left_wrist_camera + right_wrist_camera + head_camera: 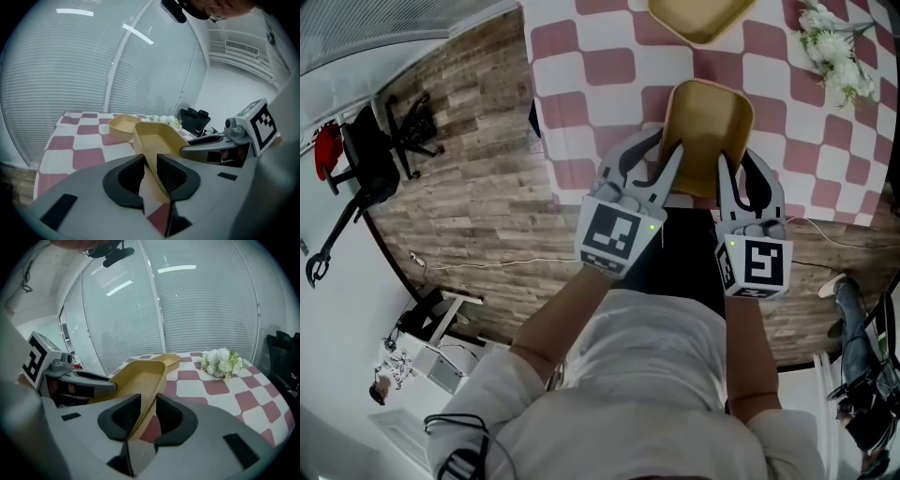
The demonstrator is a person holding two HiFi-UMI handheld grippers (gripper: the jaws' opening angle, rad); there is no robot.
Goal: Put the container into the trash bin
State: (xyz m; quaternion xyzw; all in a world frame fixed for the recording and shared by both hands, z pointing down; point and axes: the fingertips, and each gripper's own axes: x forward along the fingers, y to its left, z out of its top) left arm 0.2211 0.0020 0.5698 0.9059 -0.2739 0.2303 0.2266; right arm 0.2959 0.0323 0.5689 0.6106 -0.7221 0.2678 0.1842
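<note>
Container: tan, open-topped container (708, 131) (157, 136) (138, 378), sitting over the near edge of the counter (600, 66) with a gripper on each side. Honestly can't tell if its bottom touches the cloth.
Left gripper: left gripper (668, 155) (150, 164) has its fingers narrowed onto the container's left wall, so it's gripped, not just hovering.
Right gripper: right gripper (739, 161) (147, 404) does the same on the right wall, fingers pinched on the rim.
Counter: covered in a pink-and-white checked cloth.
Other stuff on it: a second tan container (698, 17) (123, 126) (171, 359) sits farther back, apart from the held one. A bunch of white flowers (836, 52) (221, 362) lies off to the right, well apart from both.
In the way: pretty much just the grippers themselves, since each gripper view has the other gripper poking in from the side.
Below the grippers: a dark shape (675, 258) between the counter edge and the person's shirt, can't make out what it is.
Around the room: wood-plank floor (459, 178) with a thin cable (487, 264) running across it, a black office chair (370, 150) on the left, and pale blinds (70, 61) behind the counter.
Writing: the only print I can see is the black-and-white square patterns on the marker cubes (614, 234) (755, 264).
</note>
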